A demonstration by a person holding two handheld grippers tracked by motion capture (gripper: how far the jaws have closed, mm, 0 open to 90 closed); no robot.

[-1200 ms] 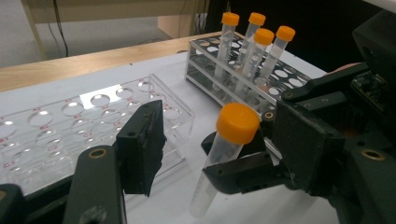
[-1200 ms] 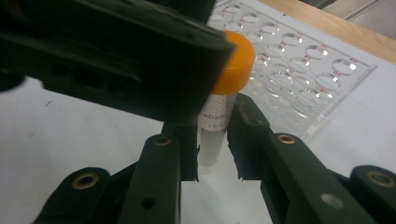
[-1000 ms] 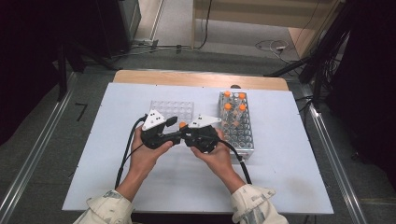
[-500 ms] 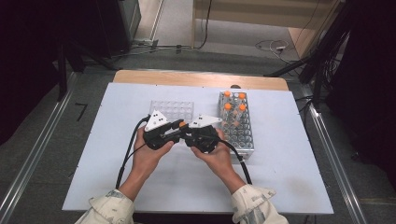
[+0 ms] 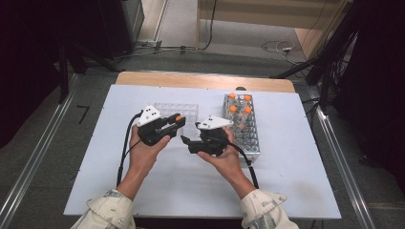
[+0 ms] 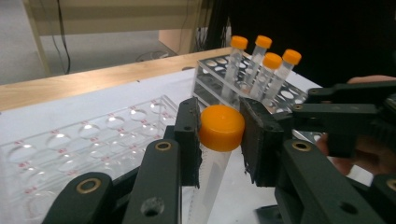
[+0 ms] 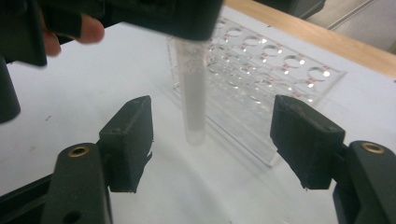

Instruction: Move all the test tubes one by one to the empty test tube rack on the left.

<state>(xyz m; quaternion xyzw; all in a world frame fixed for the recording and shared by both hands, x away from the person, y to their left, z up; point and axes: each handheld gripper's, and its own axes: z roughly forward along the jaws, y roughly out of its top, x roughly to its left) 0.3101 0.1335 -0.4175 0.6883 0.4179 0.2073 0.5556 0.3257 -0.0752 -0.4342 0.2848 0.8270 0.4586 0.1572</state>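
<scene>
A clear tube with an orange cap (image 6: pixel 221 127) hangs upright just above the table, and my left gripper (image 6: pixel 219 112) is shut on the cap. In the high view the left gripper (image 5: pixel 175 122) holds the tube (image 5: pixel 178 117) at the near edge of the clear plastic rack (image 5: pixel 184 110). My right gripper (image 5: pixel 187 141) points left, just right of and below the tube. In the right gripper view the right gripper (image 7: pixel 212 107) is open with the tube's lower body (image 7: pixel 193 98) between its jaws but apart from both. A metal rack (image 5: pixel 249 138) holds several orange-capped tubes (image 5: pixel 239 102).
The clear rack (image 7: pixel 261 74) has empty wells and lies just behind the hanging tube. The metal rack's tubes (image 6: pixel 261 65) stand at its far end. White table cover (image 5: pixel 143 191) is bare in front of the hands. A wooden edge (image 5: pixel 205 80) runs along the back.
The two grippers were pressed close together; now they have drawn apart. The left gripper has moved slightly up and left with the tube, and the right jaws stand apart from it.
</scene>
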